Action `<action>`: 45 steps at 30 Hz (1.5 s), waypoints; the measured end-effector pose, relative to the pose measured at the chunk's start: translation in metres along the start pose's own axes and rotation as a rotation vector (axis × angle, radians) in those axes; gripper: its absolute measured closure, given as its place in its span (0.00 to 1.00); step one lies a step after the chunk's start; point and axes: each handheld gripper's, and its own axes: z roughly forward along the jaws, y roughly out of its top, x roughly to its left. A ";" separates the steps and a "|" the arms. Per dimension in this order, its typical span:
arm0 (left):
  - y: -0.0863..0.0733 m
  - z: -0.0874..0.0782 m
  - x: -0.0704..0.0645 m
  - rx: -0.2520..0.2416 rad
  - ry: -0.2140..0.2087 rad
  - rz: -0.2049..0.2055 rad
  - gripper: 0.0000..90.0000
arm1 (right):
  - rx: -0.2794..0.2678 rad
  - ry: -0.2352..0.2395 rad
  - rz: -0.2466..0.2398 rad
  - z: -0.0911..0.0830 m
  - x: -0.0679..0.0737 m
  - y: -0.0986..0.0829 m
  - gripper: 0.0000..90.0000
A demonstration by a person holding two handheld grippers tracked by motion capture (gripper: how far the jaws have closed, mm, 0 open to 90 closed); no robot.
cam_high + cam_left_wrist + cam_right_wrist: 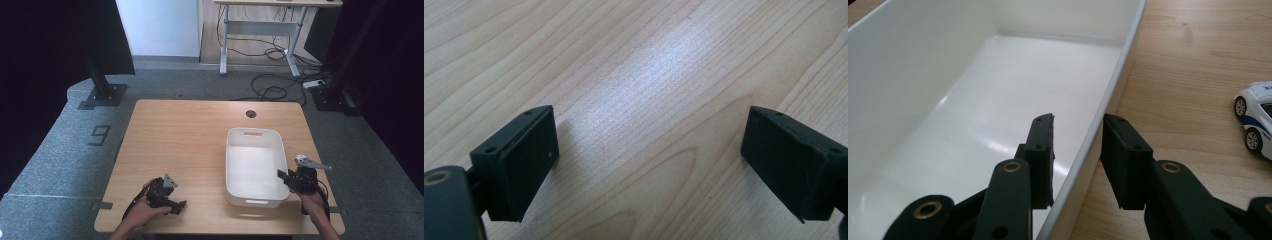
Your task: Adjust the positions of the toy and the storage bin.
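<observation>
Near the table's (175, 130) front edge, the left gripper (176, 204) rests on bare wood, jaws spread wide and holding nothing. The right gripper (1078, 150) straddles the bin's (250, 135) right wall, one jaw inside, one outside, not quite pinching it. The bin lies right of centre; a toy car (1257, 117) sits beyond.

The table (190, 145) is evenly and softly lit, while both sides around it stay very dark. In the left gripper view a pale glare band crosses the wood. The white tray (973, 100) shines with small bright reflections on its floor. Near the tray, the close claw parts look slightly soft.
</observation>
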 end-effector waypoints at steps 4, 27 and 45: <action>0.000 0.000 0.000 0.000 0.000 0.000 0.10 | 0.002 -0.001 -0.004 0.001 0.002 0.000 0.73; 0.000 0.000 0.000 -0.001 0.001 0.000 0.09 | 0.007 -0.016 -0.034 0.010 0.018 0.005 0.74; 0.000 0.000 0.000 -0.001 0.000 -0.001 0.09 | 0.021 -0.014 -0.075 0.019 0.031 0.010 0.74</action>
